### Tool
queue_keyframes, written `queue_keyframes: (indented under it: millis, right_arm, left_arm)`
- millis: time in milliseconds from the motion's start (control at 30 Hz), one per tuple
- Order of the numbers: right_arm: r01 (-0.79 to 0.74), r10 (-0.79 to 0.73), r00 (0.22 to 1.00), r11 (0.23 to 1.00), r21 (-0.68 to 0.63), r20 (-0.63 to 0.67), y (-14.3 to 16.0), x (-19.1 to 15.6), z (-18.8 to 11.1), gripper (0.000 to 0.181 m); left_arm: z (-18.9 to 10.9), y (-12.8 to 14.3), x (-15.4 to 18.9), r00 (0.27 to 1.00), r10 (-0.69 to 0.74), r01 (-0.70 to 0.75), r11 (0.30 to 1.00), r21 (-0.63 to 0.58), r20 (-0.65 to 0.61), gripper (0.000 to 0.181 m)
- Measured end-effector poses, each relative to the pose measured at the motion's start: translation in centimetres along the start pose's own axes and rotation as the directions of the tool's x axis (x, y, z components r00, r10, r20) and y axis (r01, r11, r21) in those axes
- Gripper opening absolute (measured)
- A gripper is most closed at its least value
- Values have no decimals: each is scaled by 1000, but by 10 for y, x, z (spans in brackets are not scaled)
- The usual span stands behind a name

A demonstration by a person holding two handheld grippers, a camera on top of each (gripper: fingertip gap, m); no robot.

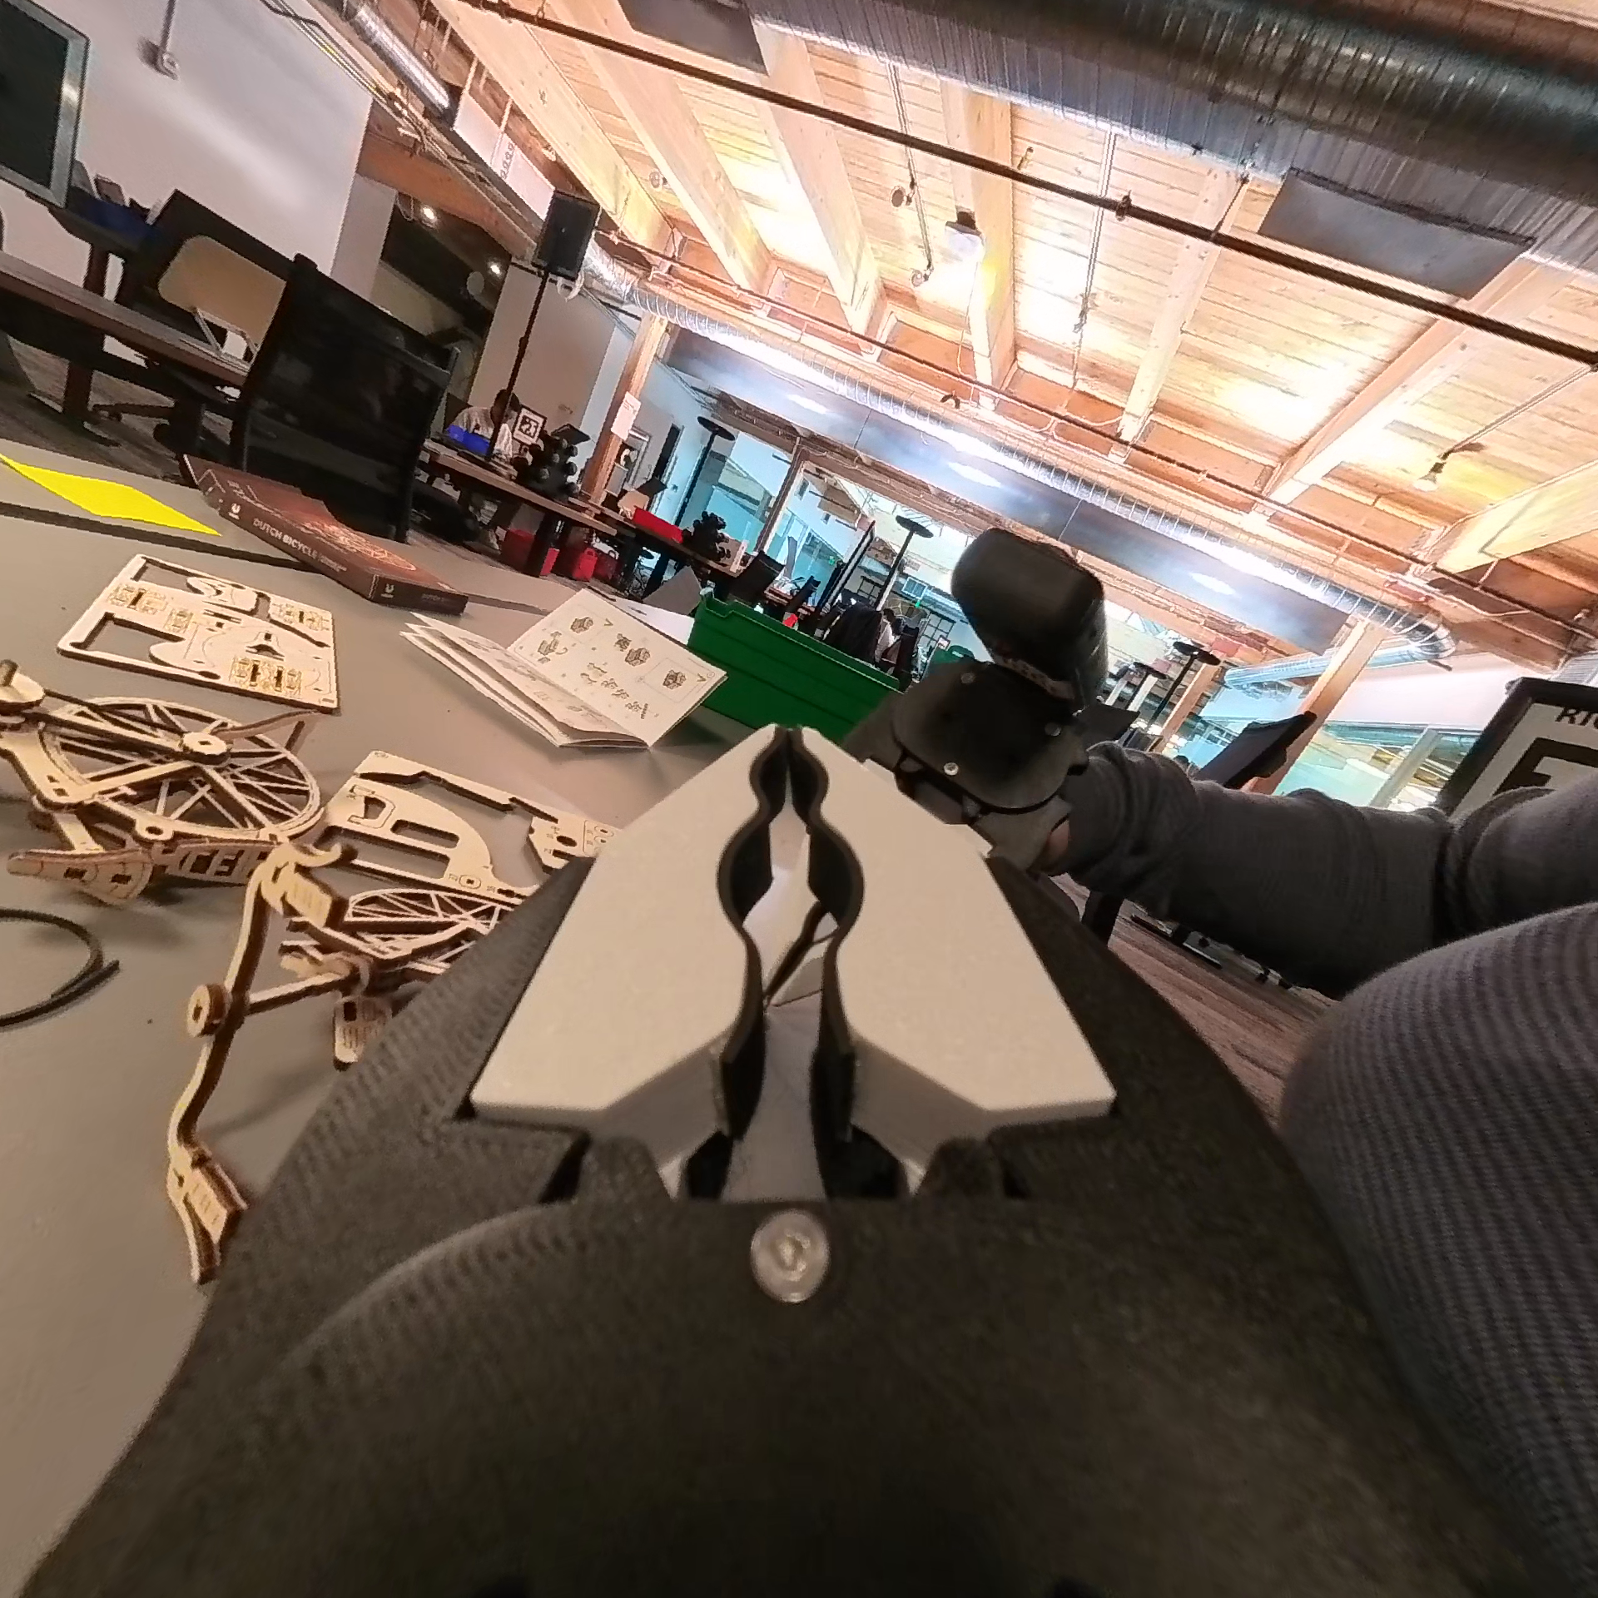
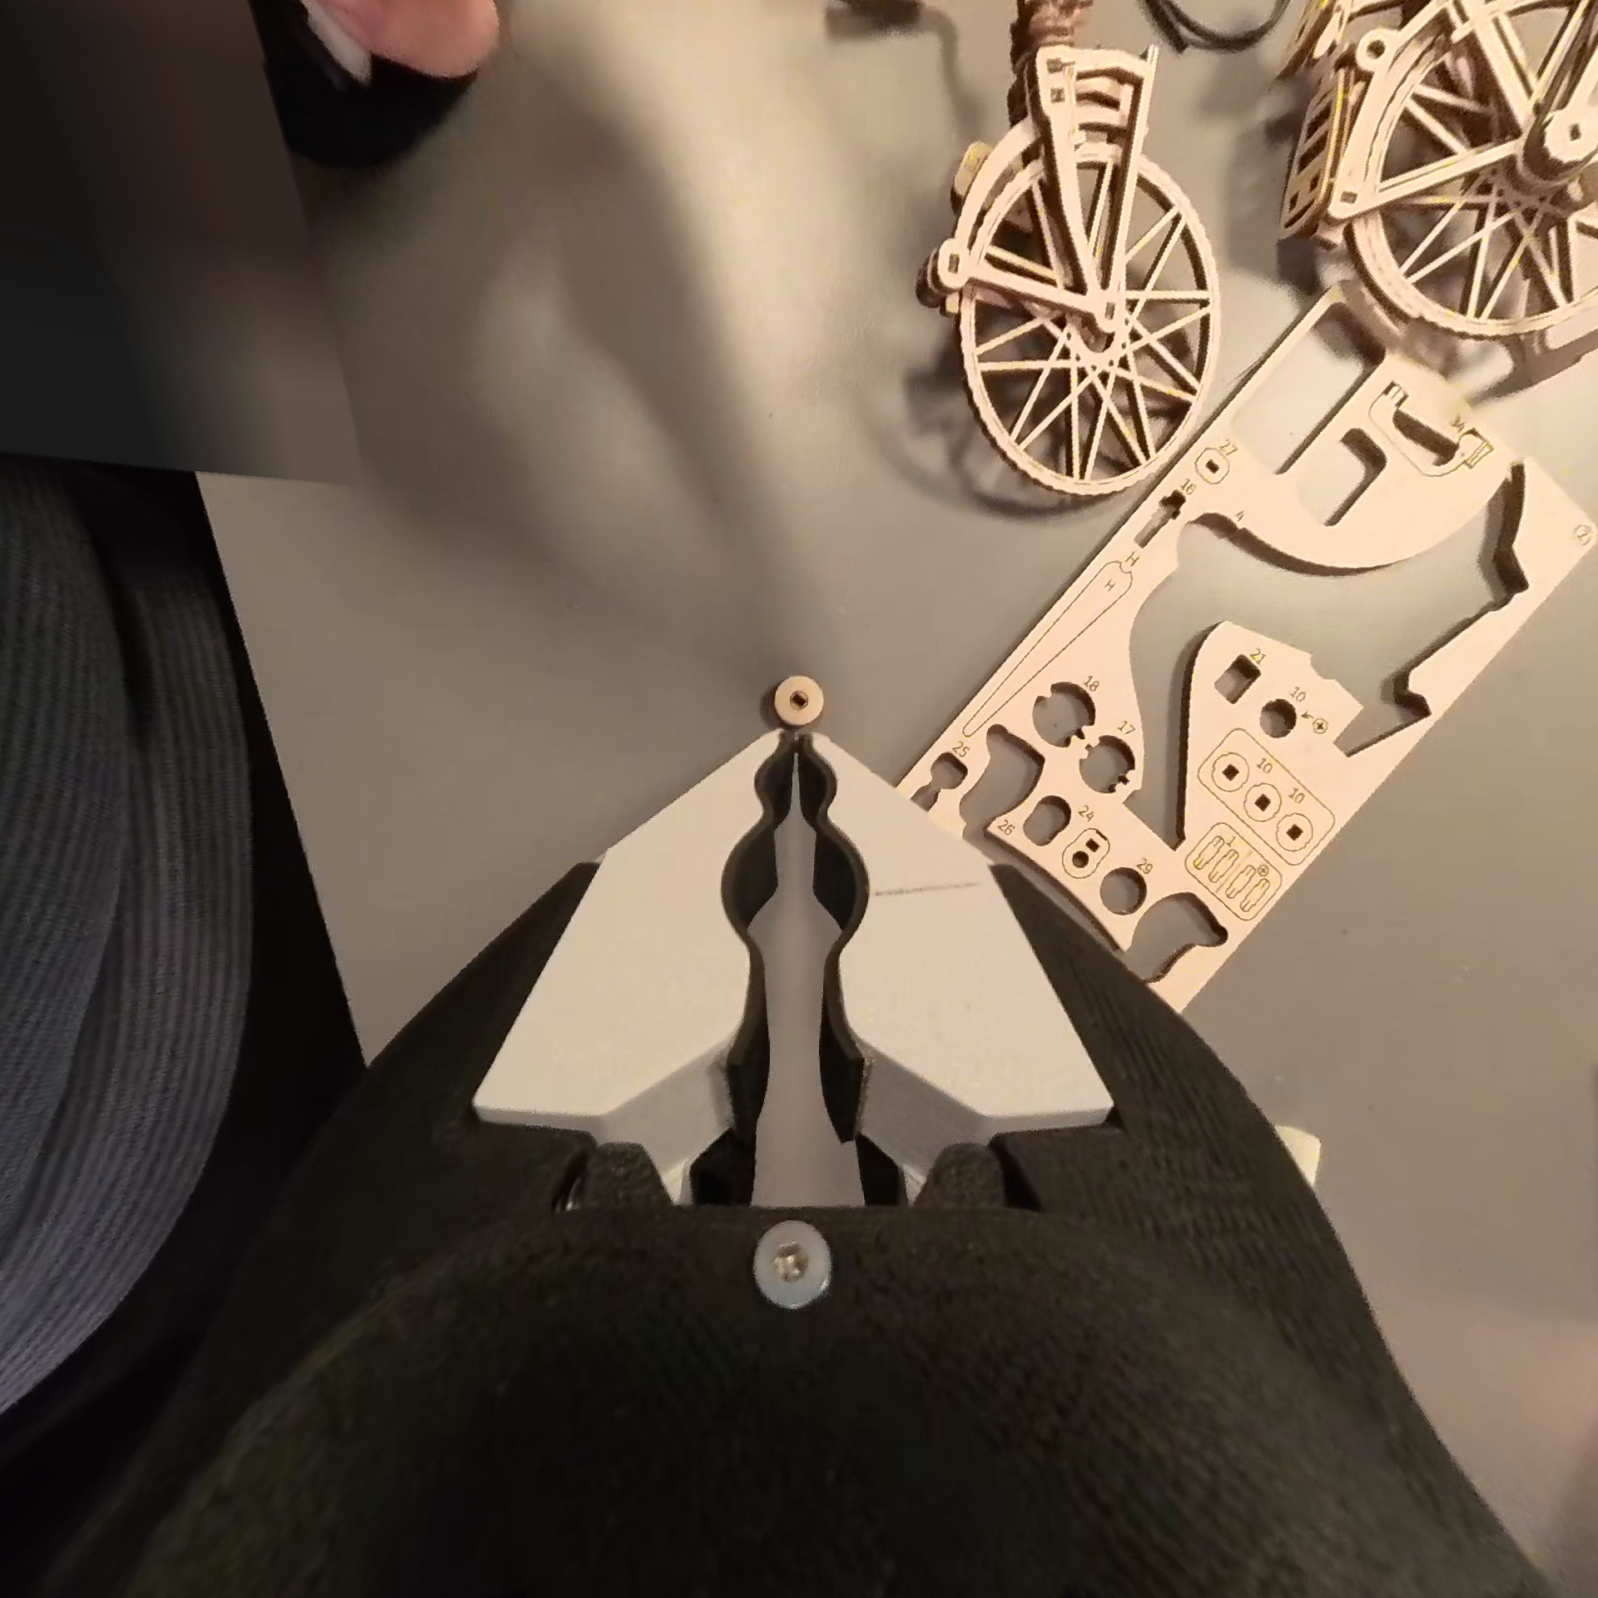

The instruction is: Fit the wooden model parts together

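Note:
In the right wrist view my right gripper (image 2: 794,740) is shut and empty, low over the grey table (image 2: 536,536). A small round wooden washer (image 2: 797,699) lies on the table just beyond its tips, apart from them. A wooden wheel with its fork (image 2: 1088,333) lies ahead to the right, and a second wheel assembly (image 2: 1470,182) lies at the top right. In the left wrist view my left gripper (image 1: 789,745) is shut and empty, tilted upward at the table's edge. The two wheel assemblies (image 1: 173,778) (image 1: 372,917) lie to its left.
A punched-out wooden parts sheet (image 2: 1254,692) lies right of the right gripper. The left wrist view shows another parts sheet (image 1: 207,631), an open booklet (image 1: 571,674), the kit box (image 1: 329,536), a green bin (image 1: 778,666), a black cord (image 1: 52,977) and a person's grey sleeve (image 1: 1297,847). The grippers' ends are close to 15 cm from one another.

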State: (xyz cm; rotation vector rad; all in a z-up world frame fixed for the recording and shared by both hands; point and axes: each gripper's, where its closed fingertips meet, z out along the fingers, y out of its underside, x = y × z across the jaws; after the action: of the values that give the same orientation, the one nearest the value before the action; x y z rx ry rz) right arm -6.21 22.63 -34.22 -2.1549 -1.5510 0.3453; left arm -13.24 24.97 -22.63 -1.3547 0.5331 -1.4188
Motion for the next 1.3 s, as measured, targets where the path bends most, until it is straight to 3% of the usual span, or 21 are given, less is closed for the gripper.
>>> queue_keyframes:
  millis: [400, 967, 1300]
  right_arm:
    - [-54, 53, 999, 995, 80, 7, -16, 3, 4, 0]
    - [-140, 139, 990, 989, 40, 34, -15, -1, 6, 0]
    - [-87, 86, 996, 986, -140, -15, -13, 0, 7, 0]
  left_arm:
    - [0, 0, 0, 1000, -2, 2, 1000, 1, -3, 0]
    - [0, 0, 0, 1000, -5, 5, 1000, 0, -6, 0]
    - [0, 0, 0, 1000, -5, 5, 1000, 3, -6, 0]
